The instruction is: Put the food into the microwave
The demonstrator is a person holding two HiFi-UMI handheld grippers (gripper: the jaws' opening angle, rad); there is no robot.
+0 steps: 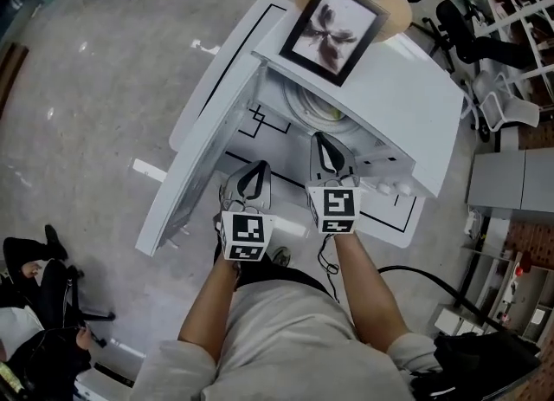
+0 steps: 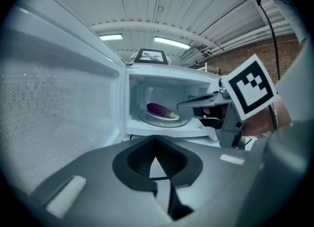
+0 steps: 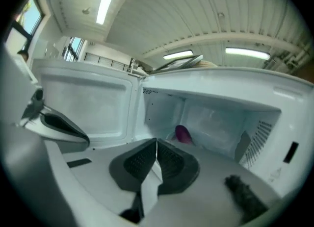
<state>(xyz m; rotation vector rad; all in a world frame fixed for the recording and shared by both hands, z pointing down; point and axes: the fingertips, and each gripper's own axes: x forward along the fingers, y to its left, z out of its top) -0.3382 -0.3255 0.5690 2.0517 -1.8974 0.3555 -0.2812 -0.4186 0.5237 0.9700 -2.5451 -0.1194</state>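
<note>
my left tongs were pinched together, tips meeting with nothing between them. my right tongs were closed as well and empty, pads pressed flat against each other. both pointed at the white microwave, whose door hung wide open on my left. the food, a purple eggplant, lay on a pale plate on the round turntable inside the cavity, well apart from both pairs of tongs. from the right tongs' own view i saw only its purple end past my tips, near the back wall. in the head view the right tongs reached up to the mouth of the oven, while the left sat a little further back, beside the door. a black-framed picture rested on top of the microwave. the oven stood on a white surface with black lines.
</note>
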